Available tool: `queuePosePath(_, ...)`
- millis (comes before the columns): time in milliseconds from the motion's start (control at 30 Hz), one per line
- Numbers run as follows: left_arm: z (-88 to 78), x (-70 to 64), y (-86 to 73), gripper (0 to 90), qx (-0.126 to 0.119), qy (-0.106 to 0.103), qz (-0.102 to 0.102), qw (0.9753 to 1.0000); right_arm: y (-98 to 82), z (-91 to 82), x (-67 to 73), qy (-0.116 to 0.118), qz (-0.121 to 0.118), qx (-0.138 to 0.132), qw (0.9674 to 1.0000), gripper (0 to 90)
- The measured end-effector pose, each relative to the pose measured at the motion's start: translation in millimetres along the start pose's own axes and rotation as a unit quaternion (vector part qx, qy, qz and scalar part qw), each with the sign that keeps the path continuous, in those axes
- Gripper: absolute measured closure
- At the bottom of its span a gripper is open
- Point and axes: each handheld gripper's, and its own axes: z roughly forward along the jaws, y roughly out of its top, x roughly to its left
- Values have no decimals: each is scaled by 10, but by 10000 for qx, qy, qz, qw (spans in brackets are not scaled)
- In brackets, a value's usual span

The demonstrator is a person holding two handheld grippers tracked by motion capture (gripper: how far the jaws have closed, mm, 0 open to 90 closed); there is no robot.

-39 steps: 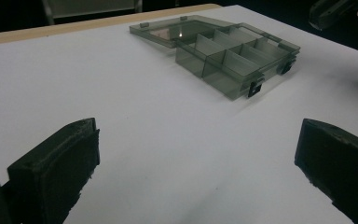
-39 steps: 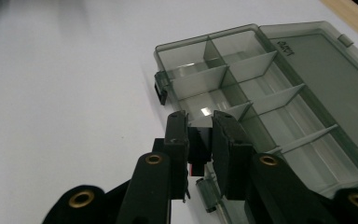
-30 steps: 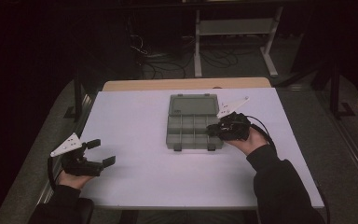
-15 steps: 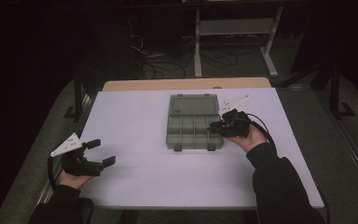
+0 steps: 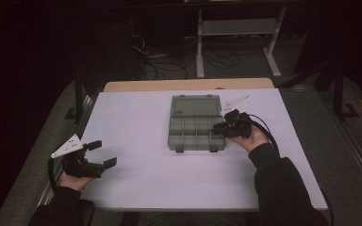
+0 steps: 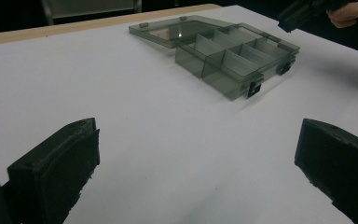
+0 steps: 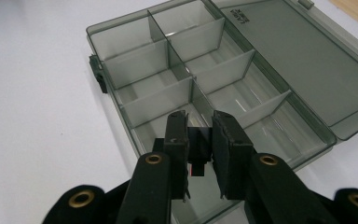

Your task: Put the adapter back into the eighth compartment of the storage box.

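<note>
Smoky plastic organiser box [image 5: 195, 123] lies open mid-table; right gripper [image 7: 199, 140], clenched on a small dark part [image 7: 198, 147], tilts over its right-end compartment

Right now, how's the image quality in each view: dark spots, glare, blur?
High view: room dark, table evenly lit, sharp. Left gripper view: box sharp, near jaws soft, slight glare on lid. Right gripper view: reflections on dividers, jaws a bit soft.

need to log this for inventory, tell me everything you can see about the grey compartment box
The compartment box is smoky, see-through grey plastic, lying flat on the white table with its hinged lid folded open behind it. Thin dividers split the tray into compartments, all apparently empty. Two dark latches sit on its front wall. The right claw, shut on a small dark piece, hovers at its right end.
</note>
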Motion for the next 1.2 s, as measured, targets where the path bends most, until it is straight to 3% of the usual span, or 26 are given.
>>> queuePosePath(200, 0, -1, 0, 0, -1, -5, -2, 10000, -14, 31, -22, -2, 19, 55, 10000, 748)
queuePosePath(767, 2, 0, 0, 0, 14, -20, 11, 10000, -64, 202, -22, -84, -34, 579, 9983, 748)
queuePosePath(900, 0, 0, -1, 0, 5, -20, 1, 10000, -67, 202, -31, -107, -18, 582, 9982, 738)
queuePosePath(1200, 1, -1, 0, 0, 4, -24, 2, 10000, -69, 172, -69, -110, 318, 490, 9982, 506)
